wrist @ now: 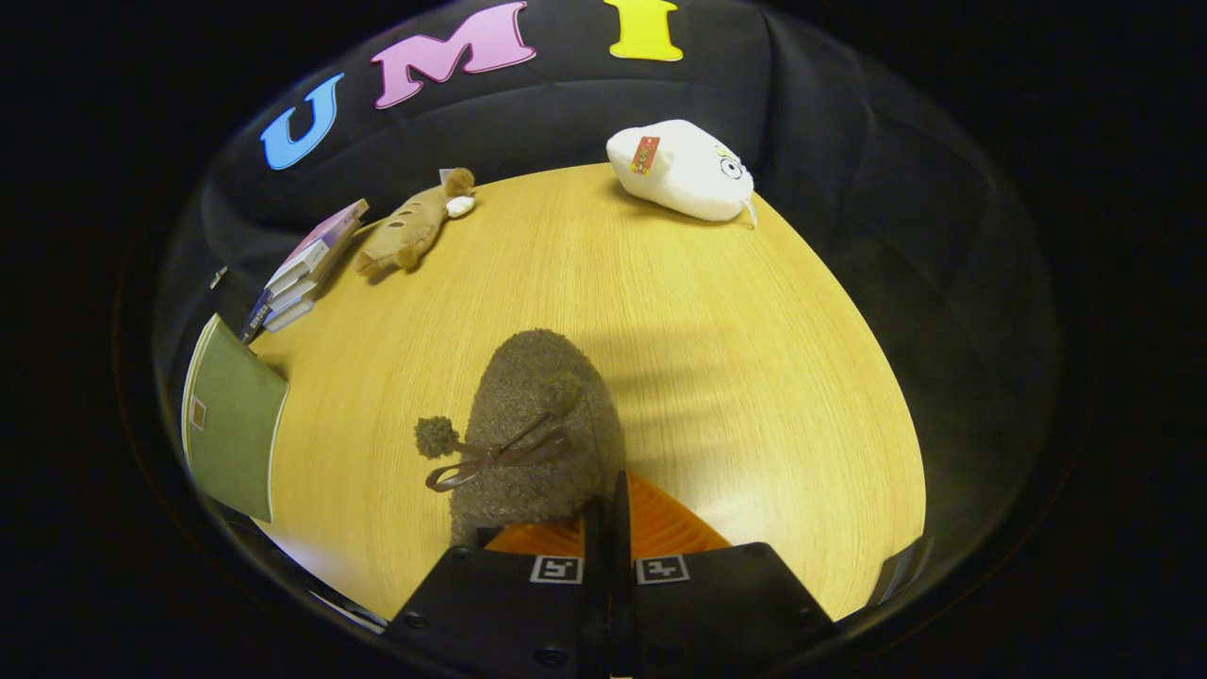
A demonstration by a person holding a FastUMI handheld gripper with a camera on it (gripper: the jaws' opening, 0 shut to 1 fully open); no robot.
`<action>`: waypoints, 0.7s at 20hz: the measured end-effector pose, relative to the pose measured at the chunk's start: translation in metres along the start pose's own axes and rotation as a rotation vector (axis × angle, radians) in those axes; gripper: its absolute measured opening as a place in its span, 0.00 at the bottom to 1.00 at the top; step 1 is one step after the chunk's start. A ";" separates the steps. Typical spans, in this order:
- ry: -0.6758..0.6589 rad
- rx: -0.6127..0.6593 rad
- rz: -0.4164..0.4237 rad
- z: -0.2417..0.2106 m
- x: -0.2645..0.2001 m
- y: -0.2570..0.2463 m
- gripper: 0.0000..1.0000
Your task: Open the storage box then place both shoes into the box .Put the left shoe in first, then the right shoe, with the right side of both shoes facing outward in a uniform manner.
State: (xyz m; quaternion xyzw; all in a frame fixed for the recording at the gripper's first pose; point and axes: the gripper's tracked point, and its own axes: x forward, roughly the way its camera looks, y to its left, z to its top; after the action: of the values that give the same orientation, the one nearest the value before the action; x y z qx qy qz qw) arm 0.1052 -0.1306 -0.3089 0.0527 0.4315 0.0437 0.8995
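Apparently the claw (608, 514) is clenched on the rear of a fuzzy brown shoe (533, 434): its two fingers sit pressed together with almost no gap, and the shoe's back edge disappears between them. Gripping it there leaves the toe pointing away toward 12 o'clock, which should make it easy to steer sideways into a box. Which shoe of the pair this is I cannot tell; a ribbon bow with a pompom (436, 437) hangs off its 9 o'clock side.

Whether the shoe is lifted or resting on the wooden surface (754, 377) is hard to judge, though a shadow falls to its 3 o'clock side.

Farther out, at 9 o'clock, a green flat panel (231, 424) is cut off by the lens; it may be part of the storage box, but I cannot say. Beyond it lie stacked books (302, 269), a brown plush toy (410, 226) at 11 o'clock, and a white plush toy (681, 170) at 1 o'clock.
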 end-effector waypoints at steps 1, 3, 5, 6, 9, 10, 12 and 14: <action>-0.007 0.017 -0.005 0.001 -0.007 0.007 0.06; -0.023 0.035 -0.015 0.003 -0.023 0.023 0.06; -0.047 0.053 -0.015 0.015 -0.043 0.043 0.06; -0.061 0.070 -0.007 0.019 -0.053 0.058 0.06; -0.103 0.124 0.031 0.030 -0.082 0.109 0.06; -0.118 0.129 0.041 0.034 -0.091 0.125 0.06; -0.148 0.131 0.057 0.045 -0.108 0.154 0.06; -0.169 0.137 0.077 0.054 -0.123 0.184 0.06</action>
State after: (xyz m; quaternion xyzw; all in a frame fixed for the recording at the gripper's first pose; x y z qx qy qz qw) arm 0.0645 0.0331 -0.1556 0.1343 0.3538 0.0440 0.9246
